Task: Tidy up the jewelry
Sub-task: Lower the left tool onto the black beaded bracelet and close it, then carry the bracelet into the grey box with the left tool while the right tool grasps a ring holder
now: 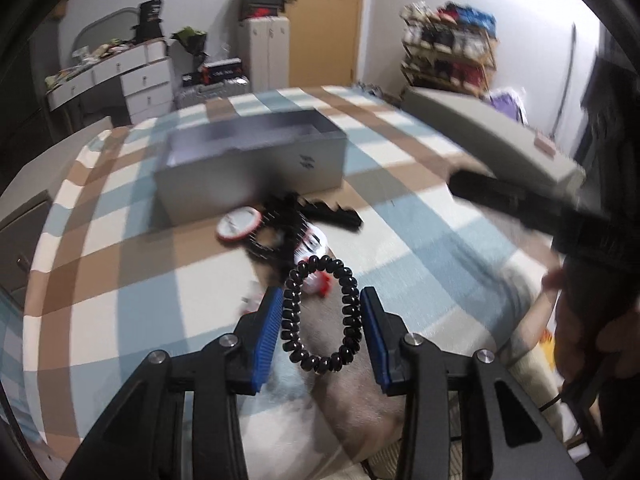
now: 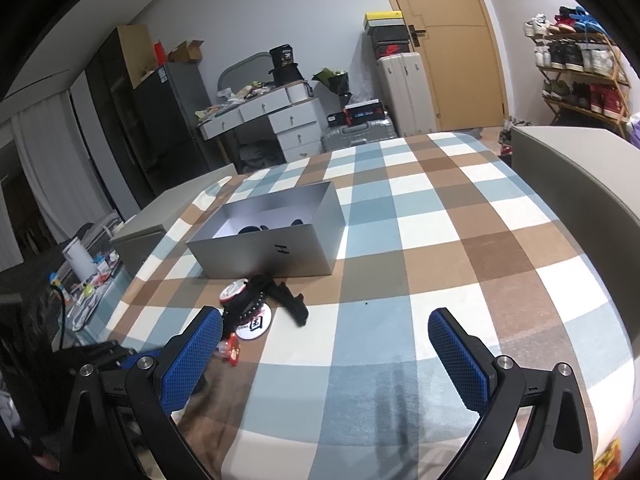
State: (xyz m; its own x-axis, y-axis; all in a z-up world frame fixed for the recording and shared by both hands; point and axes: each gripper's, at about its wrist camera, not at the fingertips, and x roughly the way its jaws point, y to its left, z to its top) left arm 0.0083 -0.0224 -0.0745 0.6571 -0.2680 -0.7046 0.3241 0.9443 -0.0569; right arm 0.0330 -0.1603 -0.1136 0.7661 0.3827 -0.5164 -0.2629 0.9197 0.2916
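A black spiral-coil bracelet (image 1: 318, 312) hangs above the checked bedspread (image 1: 400, 184), and my left gripper (image 1: 320, 296) is shut on it, a blue pad pressing each side. Beyond it lies a small pile: a red-rimmed round badge (image 1: 238, 224), black clips (image 1: 320, 212) and small red-and-white bits. Behind the pile stands an open grey box (image 1: 248, 168). In the right wrist view my right gripper (image 2: 324, 340) stands open over the bedspread (image 2: 420, 240) with nothing between its pads. The pile (image 2: 256, 300) lies ahead to its left, and the grey box (image 2: 272, 240) holds a few dark items.
A beige panel (image 2: 580, 184) rises along the bed's right side. A hand on a black handle (image 1: 580, 320) fills the right edge of the left wrist view. Off the bed's left side is a low table with clutter (image 2: 88, 280). Drawers, suitcases and a shoe rack stand at the far wall.
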